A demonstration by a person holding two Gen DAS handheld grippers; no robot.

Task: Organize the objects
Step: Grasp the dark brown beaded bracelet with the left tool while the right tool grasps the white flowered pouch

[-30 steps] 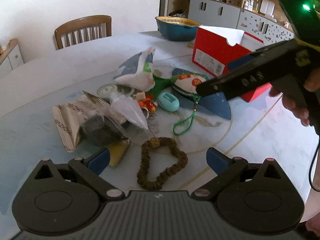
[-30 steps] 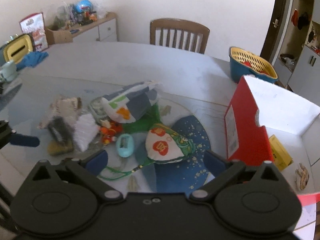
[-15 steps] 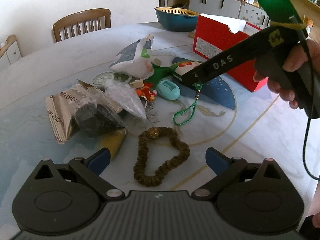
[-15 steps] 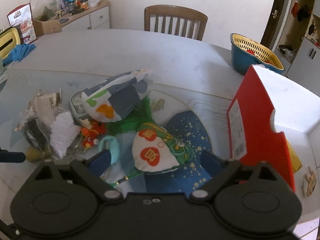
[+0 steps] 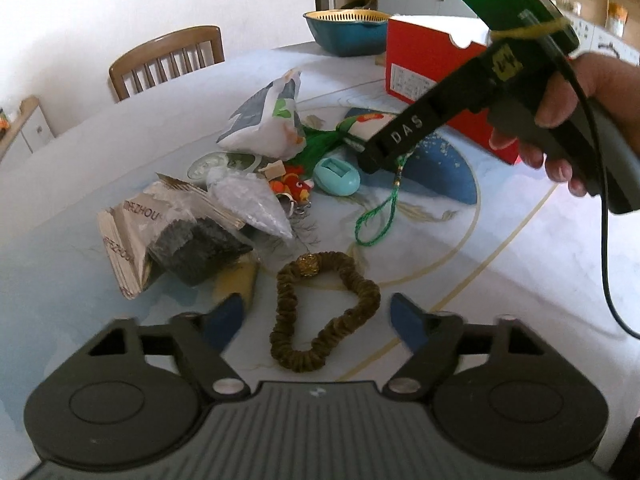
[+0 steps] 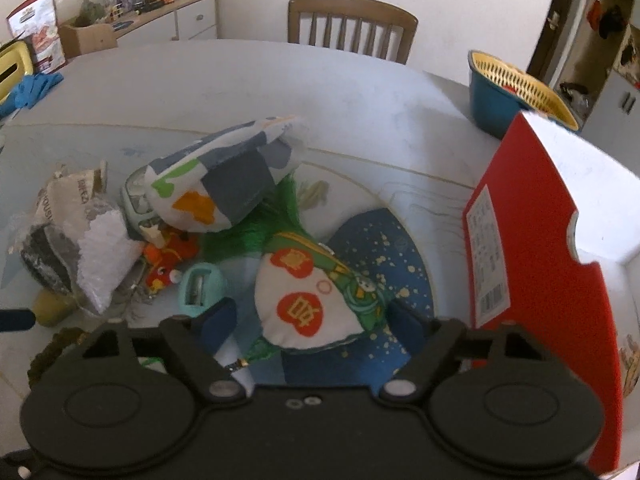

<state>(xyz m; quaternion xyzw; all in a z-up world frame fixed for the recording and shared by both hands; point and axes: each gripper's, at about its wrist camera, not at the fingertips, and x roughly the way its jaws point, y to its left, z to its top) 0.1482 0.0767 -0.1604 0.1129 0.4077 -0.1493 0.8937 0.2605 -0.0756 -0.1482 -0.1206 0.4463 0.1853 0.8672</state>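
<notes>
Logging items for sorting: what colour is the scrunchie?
Olive-brown scrunchie with a gold bead, clearest in the left wrist view.

Clutter on tabletop (image 5: 500,280), red box at its right.
Brown scrunchie (image 5: 320,312) lies flat w/ gold bead; white-green sachet (image 6: 308,300) on blue patch; patchwork pouch (image 6: 224,176) tilted; teal sharpener (image 5: 335,175) near fish keychain (image 5: 292,186); red box (image 6: 540,248) open.

The right gripper (image 6: 310,316) pointed down at a white sachet (image 6: 304,300) with red marks, which lay between its jaws. The jaws had just been closing but did not yet press it. A red box (image 6: 540,240) stood right of the tool, a teal sharpener (image 6: 198,286) left.
</notes>
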